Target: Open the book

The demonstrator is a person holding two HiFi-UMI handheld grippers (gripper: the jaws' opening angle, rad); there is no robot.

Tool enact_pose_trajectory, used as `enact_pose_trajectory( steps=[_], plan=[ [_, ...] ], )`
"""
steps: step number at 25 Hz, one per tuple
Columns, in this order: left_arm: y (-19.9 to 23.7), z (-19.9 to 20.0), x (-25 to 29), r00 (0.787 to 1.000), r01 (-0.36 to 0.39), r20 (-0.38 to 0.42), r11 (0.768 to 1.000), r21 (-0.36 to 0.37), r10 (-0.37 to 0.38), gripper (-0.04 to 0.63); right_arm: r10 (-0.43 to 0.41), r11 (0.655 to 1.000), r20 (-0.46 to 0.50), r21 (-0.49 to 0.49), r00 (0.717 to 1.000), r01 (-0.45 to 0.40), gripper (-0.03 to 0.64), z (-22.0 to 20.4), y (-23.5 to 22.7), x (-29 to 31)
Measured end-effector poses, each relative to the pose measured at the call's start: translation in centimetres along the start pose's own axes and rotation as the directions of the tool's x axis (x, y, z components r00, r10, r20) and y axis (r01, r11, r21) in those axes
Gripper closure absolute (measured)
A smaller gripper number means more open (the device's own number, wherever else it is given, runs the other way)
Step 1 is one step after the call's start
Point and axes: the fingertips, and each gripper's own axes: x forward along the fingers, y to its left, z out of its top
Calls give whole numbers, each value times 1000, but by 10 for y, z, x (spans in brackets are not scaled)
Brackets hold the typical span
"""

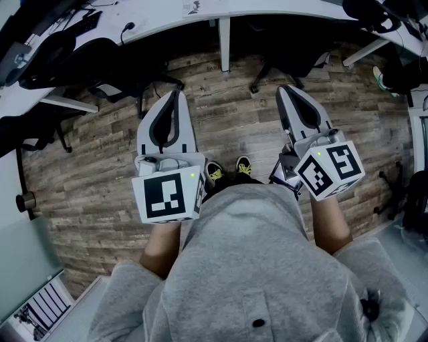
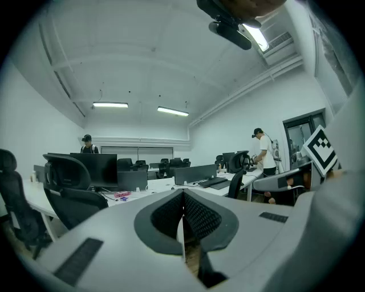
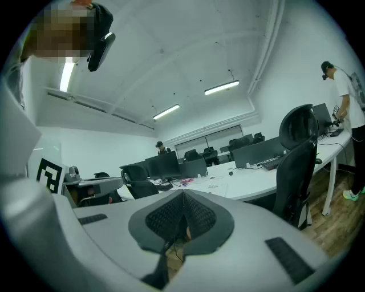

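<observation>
No book shows in any view. In the head view my left gripper (image 1: 175, 93) and right gripper (image 1: 286, 88) are held side by side in front of my body, above the wooden floor (image 1: 227, 107). Both point toward the desks, roughly level. The left gripper (image 2: 183, 193) has its dark ribbed pads (image 2: 199, 215) pressed together with nothing between them. The right gripper (image 3: 183, 193) is likewise shut and empty, its pads (image 3: 197, 214) meeting at the tip. Each gripper carries its marker cube, the left cube (image 1: 167, 195) and the right cube (image 1: 331, 170).
A curved white desk (image 1: 200, 17) runs across ahead, with black office chairs (image 1: 100, 60) beneath it. My shoes (image 1: 227, 170) stand on the floor. Monitors (image 2: 94, 168) and a keyboard (image 2: 214, 182) sit on desks; a person (image 2: 263, 151) stands at the right. A tall chair (image 3: 299, 159) is close by.
</observation>
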Motion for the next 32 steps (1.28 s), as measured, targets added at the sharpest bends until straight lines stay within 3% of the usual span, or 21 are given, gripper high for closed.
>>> enact_pose_trajectory(
  steps=[18,23,27,32],
  plan=[
    [35,-11,-17,1000,24,-18,999,-35,-25,586,10,1000,7,25,1000,-10,591,-4,38,11],
    [50,-12,-25,1000,19,-10,1000,-25,-19,586,13,999,10,30,1000,-13,592,-5,56,15],
    [57,-7,-30,1000,8,28,999,37,-9,586,10,1000,9,19,1000,-10,592,-5,68,16],
    [64,-7,-35,999,3,33,999,33,-4,586,10,1000,1,13,1000,-10,592,-9,80,16]
  ],
)
